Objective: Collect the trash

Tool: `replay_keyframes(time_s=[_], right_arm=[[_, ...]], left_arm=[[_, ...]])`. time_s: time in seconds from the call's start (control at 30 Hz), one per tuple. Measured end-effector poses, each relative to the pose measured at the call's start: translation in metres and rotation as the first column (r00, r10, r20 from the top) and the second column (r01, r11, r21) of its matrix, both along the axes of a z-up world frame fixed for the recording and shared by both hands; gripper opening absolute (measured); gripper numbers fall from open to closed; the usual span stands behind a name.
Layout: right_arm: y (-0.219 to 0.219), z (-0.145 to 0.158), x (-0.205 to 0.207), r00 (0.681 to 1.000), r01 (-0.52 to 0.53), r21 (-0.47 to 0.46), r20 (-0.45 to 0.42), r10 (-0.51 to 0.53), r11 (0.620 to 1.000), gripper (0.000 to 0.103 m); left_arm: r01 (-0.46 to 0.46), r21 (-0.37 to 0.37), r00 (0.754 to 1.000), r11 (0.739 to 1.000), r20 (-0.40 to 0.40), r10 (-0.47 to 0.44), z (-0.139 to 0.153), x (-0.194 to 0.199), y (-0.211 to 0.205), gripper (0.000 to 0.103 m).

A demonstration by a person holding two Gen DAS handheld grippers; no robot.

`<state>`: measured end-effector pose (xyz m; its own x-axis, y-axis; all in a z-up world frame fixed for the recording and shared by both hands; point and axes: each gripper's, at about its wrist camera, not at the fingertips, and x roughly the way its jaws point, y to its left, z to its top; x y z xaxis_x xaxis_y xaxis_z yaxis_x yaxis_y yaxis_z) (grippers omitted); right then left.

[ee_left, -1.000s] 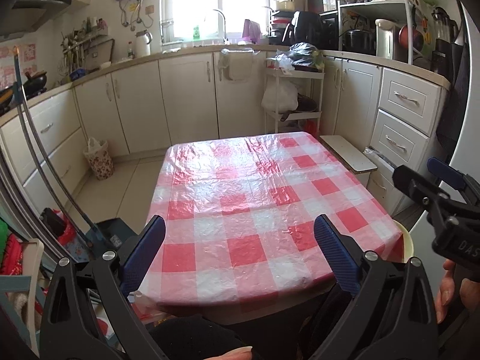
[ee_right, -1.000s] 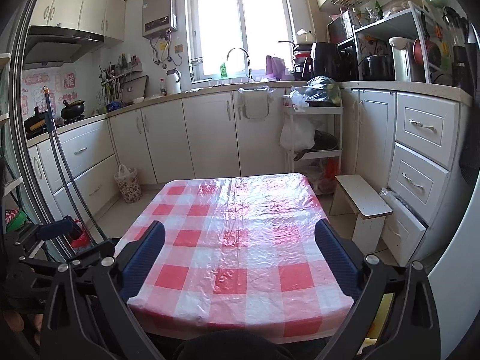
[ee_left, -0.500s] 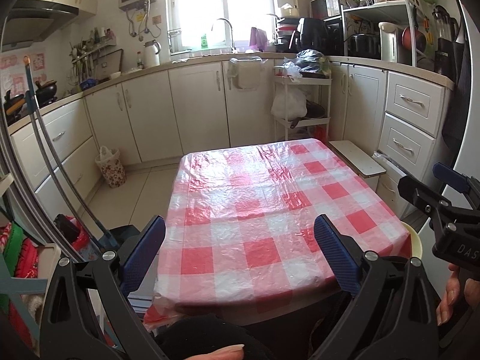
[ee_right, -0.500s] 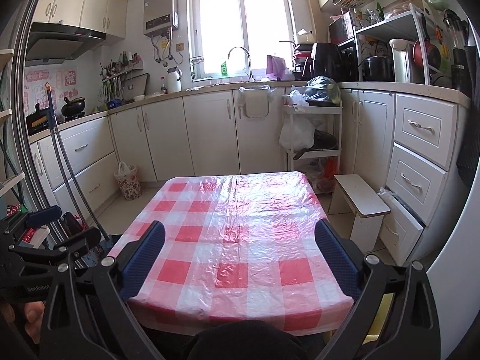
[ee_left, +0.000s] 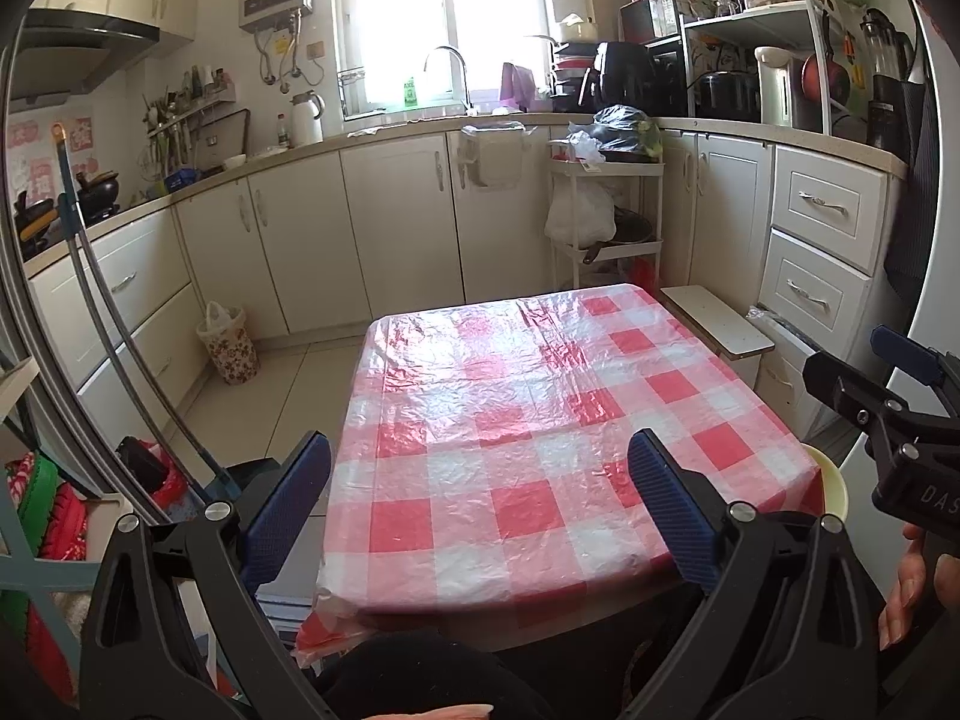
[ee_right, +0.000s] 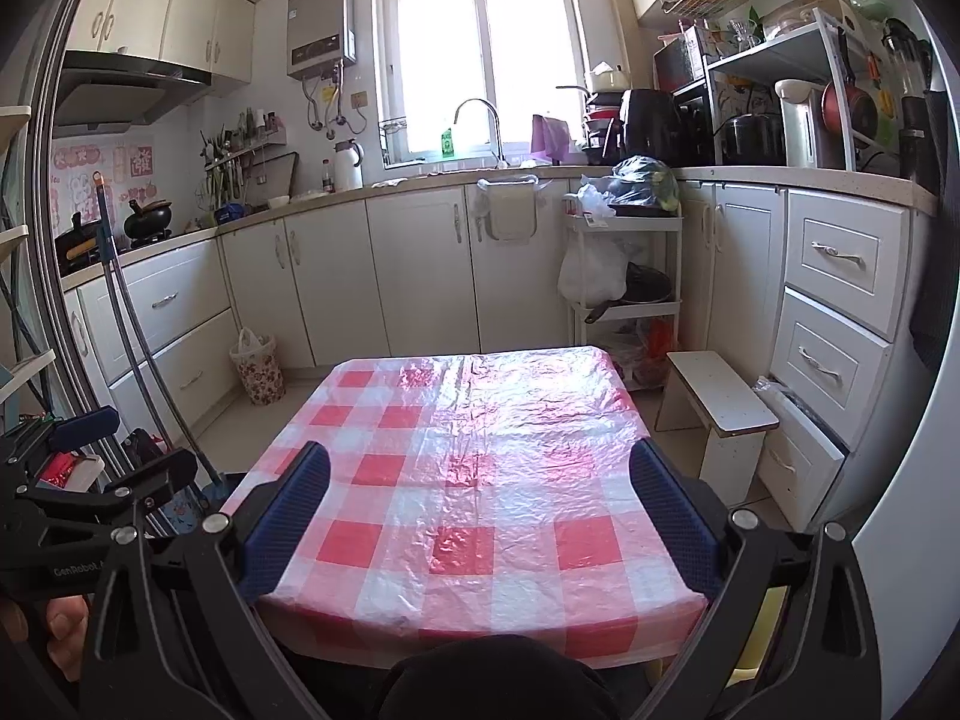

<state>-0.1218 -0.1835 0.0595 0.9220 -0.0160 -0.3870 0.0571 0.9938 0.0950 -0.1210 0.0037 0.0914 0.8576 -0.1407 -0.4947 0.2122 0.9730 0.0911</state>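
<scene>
**Trash nowhere on the table yet — both grippers raised and empty**

Trash: none to be seen on the checked tablecloth (ee_left: pixel 540 432), bare from edge to edge in both views. Only likely candidates sit well apart from it: a lined floral bin (ee_right: pixel 259 367) on the floor by the cabinets, and tied plastic bags (ee_right: pixel 591 276) hanging on the white cart (ee_right: pixel 624 222).

Left gripper (ee_left: pixel 480 498) spread wide, nothing between the blue pads (ee_left: pixel 288 504). Right gripper (ee_right: pixel 480 498) likewise spread wide, holding nothing.

Compared with a second ago: left view lifted and swung a little, showing more of the window, the water heater and the upper shelves, table now lower in frame. Right view barely shifted. Reads as a scan of the room, not a reach. Collection probably not begun; next move likely a step around the table toward the bin or the bags. Tight floor, stool (ee_right: pixel 720 402) and open drawer near the path: worth minding.
</scene>
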Motion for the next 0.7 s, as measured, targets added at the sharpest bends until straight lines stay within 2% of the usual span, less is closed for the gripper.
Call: replay_keyframes(time_s=[0.3,0.5,0.6,0.7], right_arm=[[-0.001,0.0,-0.002,1.0,-0.002,-0.001,-0.002,0.002,1.0,0.096],[-0.001,-0.002,-0.002,1.0,-0.006,0.005,-0.006,0.006,1.0,0.096],[0.0,-0.002,-0.002,1.0,-0.009,0.007,-0.008,0.01,1.0,0.096],[0.001,-0.001,-0.002,1.0,-0.014,0.008,-0.003,0.014,1.0,0.096]], left_arm=[[-0.009,-0.01,1.0,1.0,0.009,0.009,0.003,-0.002,0.0,0.096],[-0.029,-0.006,0.998,1.0,0.055,0.029,0.008,-0.01,0.002,0.096],[0.022,-0.049,0.998,0.999,0.06,-0.019,0.01,-0.015,0.005,0.096],[0.029,-0.046,0.997,0.999,0.078,-0.025,0.013,-0.019,0.006,0.096]])
